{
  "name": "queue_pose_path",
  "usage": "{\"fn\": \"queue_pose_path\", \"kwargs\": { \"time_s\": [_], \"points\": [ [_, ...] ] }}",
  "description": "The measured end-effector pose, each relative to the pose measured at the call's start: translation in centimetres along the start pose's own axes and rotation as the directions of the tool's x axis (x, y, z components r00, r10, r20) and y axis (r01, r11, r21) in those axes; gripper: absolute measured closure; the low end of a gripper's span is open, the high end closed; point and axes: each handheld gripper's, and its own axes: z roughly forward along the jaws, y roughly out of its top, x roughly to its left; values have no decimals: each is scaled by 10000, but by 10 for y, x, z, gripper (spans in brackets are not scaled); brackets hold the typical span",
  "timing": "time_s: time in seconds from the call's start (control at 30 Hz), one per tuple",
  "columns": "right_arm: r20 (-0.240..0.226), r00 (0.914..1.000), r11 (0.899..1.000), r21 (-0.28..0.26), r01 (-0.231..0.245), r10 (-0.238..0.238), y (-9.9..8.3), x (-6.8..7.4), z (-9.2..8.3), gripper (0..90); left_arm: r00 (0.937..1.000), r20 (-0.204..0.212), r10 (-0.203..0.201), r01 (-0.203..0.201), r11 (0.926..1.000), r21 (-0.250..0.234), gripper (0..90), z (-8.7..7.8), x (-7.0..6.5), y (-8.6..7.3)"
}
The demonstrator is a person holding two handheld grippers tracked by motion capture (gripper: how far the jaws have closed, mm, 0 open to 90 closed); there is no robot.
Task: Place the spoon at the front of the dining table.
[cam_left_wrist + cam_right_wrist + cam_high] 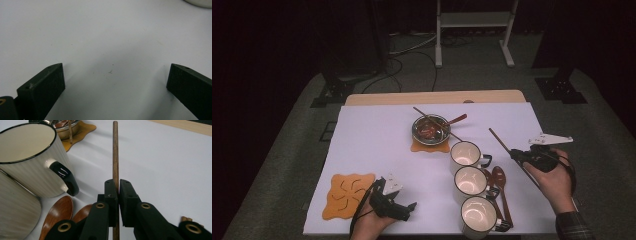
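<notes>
The right gripper (115,192) is clamping a chopstick (115,152) between its pads, the jaws nearly shut on the thin wooden shaft. In the high view that gripper (518,154) is sitting at about four o'clock from the bowl (431,129), with the chopstick (501,140) pointing toward eleven o'clock, its tip raised and well apart from the bowl.

The grip is narrow and falls near the middle of the stick, so the shaft is likely to pivot or slide between the pads if the hand is swinging quickly; a round stick gives the flat pads little to bite on. At nine o'clock from the gripper the nearest cup (30,157) is standing close, its dark handle (65,178) turned toward the jaws, and two spoons (56,213) are lying just beside it. A sweep to the left risks knocking the cup or clipping that handle. The bowl is already holding a chopstick and a spoon, so a careless drop could be bouncing off them or tipping the bowl on its orange mat (430,146).

The left gripper (398,206) is resting at seven o'clock with its jaws spread wide and nothing between them, over bare white table (110,37), beside a second orange mat (347,194). It is too far off to steady anything.
</notes>
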Motion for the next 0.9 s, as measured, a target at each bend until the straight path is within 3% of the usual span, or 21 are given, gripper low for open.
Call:
{"fn": "queue_pose_path", "kwargs": {
  "time_s": [0.9],
  "points": [
    [-259,9991,9994,-91,327,-329,22,6,11,841,10000,-3,-36,36,10000,-24,5,0,0,0]
  ]
}}
